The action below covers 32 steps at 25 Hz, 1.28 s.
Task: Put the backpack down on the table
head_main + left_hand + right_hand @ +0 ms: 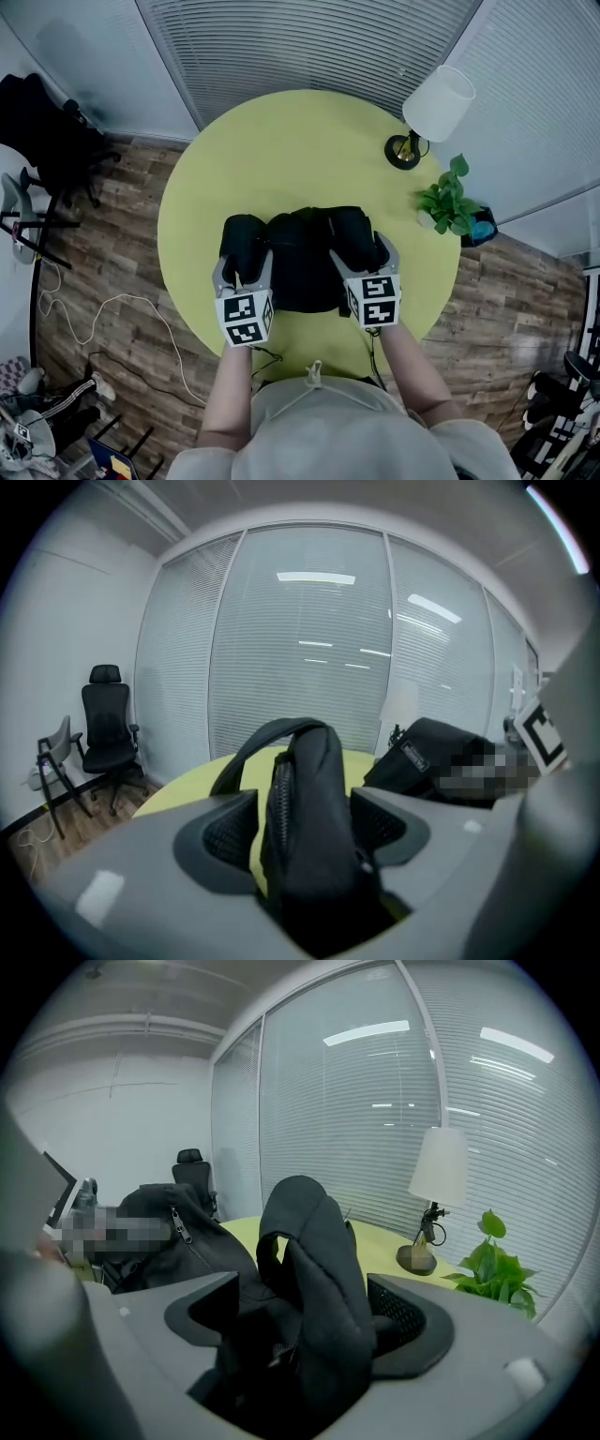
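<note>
A black backpack (302, 258) lies on the round yellow-green table (281, 141), near its front edge. My left gripper (242, 258) is at the bag's left shoulder strap (305, 799), my right gripper (364, 248) at the right strap (319, 1251). In the left gripper view the padded strap stands up between the jaws of the left gripper (305, 832), with a gap on its left side. In the right gripper view the other strap stands between the wide jaws of the right gripper (305, 1321). Both grippers are open. The bag's body (431, 761) (178, 1232) rests between them.
A table lamp (436, 108) with a white shade stands at the table's far right edge. A potted green plant (450, 202) is beside it to the right. A black office chair (108, 728) stands on the wooden floor to the left. Cables trail on the floor.
</note>
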Motion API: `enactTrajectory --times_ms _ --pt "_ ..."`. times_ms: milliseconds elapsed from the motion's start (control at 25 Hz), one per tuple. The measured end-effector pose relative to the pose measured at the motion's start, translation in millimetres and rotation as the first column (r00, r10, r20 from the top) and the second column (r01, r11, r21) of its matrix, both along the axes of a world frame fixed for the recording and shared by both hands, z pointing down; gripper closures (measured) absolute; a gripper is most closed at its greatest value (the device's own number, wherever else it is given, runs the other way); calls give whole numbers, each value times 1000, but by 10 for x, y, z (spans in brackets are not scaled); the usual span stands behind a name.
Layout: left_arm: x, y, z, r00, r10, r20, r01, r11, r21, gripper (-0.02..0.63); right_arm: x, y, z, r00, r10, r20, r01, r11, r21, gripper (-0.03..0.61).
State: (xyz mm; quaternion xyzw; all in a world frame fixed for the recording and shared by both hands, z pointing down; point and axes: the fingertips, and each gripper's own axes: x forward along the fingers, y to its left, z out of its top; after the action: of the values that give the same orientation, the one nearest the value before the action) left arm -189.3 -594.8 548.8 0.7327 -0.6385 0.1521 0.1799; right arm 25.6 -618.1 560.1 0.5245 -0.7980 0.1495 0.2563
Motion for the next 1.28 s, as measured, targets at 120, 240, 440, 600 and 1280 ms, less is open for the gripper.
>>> enactTrajectory --times_ms 120,240,440,600,1280 --pt "-18 83 -6 1000 3 -1 -3 1000 3 282 28 32 -92 1000 25 2 -25 999 36 126" --pt "-76 173 -53 1000 -4 3 4 1000 3 275 28 88 -201 999 34 -10 -34 997 66 109" --pt "-55 311 -281 1000 5 -14 -4 999 46 282 116 255 -421 997 80 4 -80 991 111 110" --pt "-83 527 -596 999 0 -41 4 994 108 331 126 499 -581 992 123 -15 -120 984 132 168" --pt "123 1319 -977 974 197 -110 -172 964 205 607 -166 1447 -894 973 160 165 -187 968 166 580"
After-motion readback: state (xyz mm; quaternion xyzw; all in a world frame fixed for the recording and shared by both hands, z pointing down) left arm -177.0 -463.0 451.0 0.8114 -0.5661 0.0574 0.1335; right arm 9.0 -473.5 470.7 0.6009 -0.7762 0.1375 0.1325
